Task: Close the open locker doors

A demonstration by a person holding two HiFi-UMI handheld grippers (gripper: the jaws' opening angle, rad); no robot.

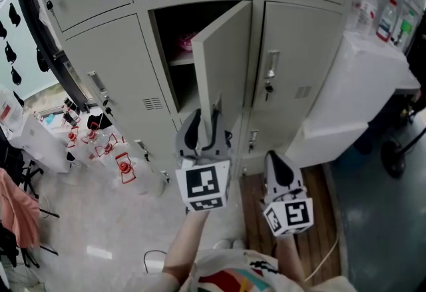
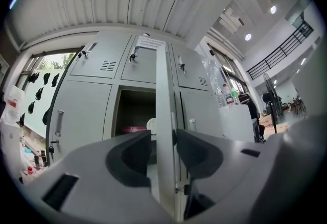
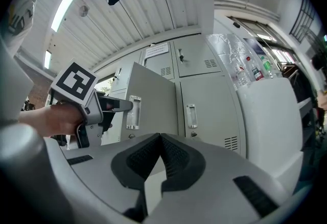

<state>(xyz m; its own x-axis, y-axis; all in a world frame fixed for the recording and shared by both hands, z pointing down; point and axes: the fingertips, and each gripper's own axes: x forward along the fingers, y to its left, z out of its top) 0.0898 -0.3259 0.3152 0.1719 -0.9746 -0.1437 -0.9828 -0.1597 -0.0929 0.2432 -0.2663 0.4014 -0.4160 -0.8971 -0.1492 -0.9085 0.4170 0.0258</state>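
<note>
One grey locker door (image 1: 223, 58) stands swung open from its dark compartment (image 1: 174, 51), where a pink thing (image 1: 186, 40) lies on a shelf. My left gripper (image 1: 212, 131) straddles the door's free edge near its lower end. In the left gripper view the door edge (image 2: 164, 110) runs between the jaws, and both pads sit against it, left gripper (image 2: 163, 139) shut on it. My right gripper (image 1: 279, 163) hangs lower right, apart from the lockers. Its jaws meet with nothing between them in the right gripper view (image 3: 161, 139), which also shows the door's handle (image 3: 134, 112).
The neighbouring locker doors (image 1: 296, 64) are closed. A white cabinet (image 1: 359, 84) with bottles (image 1: 386, 18) on top stands against the lockers at the right. Red-and-white items (image 1: 123, 167) lie on the floor at the left. A wooden board (image 1: 253, 201) lies below the lockers.
</note>
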